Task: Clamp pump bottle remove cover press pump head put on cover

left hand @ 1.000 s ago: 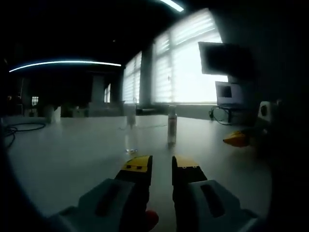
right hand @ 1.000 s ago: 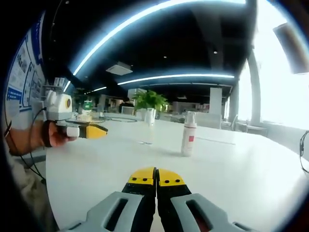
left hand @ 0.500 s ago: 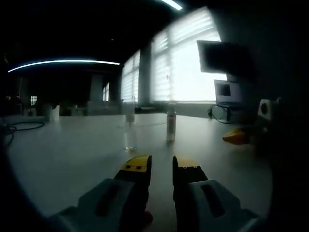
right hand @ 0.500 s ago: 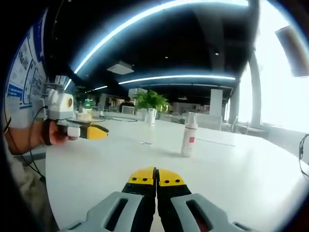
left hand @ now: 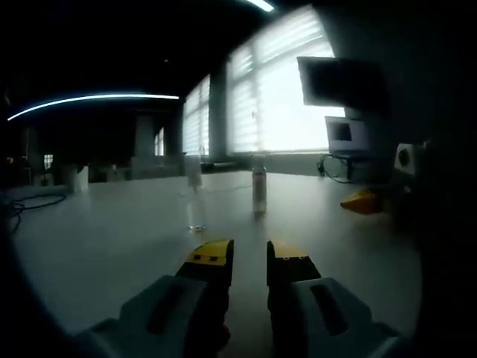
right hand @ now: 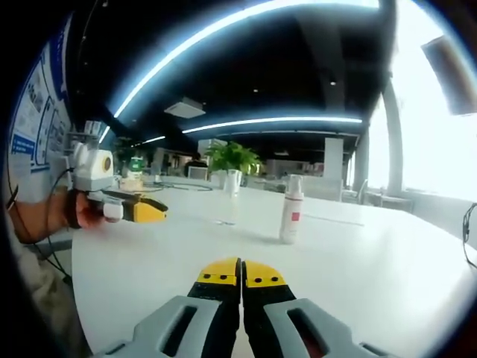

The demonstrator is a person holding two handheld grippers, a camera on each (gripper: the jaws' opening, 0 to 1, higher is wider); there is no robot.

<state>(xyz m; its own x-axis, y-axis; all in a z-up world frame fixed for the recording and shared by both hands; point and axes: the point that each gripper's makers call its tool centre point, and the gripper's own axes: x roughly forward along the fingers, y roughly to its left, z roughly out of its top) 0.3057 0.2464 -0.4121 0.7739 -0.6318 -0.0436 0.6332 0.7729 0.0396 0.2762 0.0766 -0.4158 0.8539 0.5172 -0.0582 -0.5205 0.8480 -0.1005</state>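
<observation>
A: Start with the left tongs [left hand: 249, 256]. How do they stand?

B: In the left gripper view the two yellow-tipped jaws rise from the bottom with a narrow gap of tabletop showing between them. They hold nothing and hover over the white tabletop [left hand: 112, 246].

A: And the right tongs [right hand: 241, 271]?

B: In the right gripper view the jaws are pressed together, tip against tip, with no gap to see and nothing between them.

A: Where is the pump bottle?

B: From the left tongs, the pump bottle [left hand: 258, 187] stands upright straight ahead of the tips, well apart from them, dark against the bright windows [left hand: 276, 104]. From the right tongs, the same bottle [right hand: 290, 209] is ahead and a little to the right, white with a reddish label; I can't tell from here whether its cover is on.

A: Anything near it?

B: A clear, slim cover-like piece [right hand: 229, 198] stands upright on the tabletop just left of the bottle in the right gripper view; in the left gripper view it [left hand: 195, 195] is ahead and left of the tips, faint.

A: Farther out?

B: In the right gripper view the left tongs [right hand: 146, 211] come in from the left, held by a hand [right hand: 80, 212]. Beyond, a green plant [right hand: 232, 157] and curved ceiling lights [right hand: 246, 15]
</observation>
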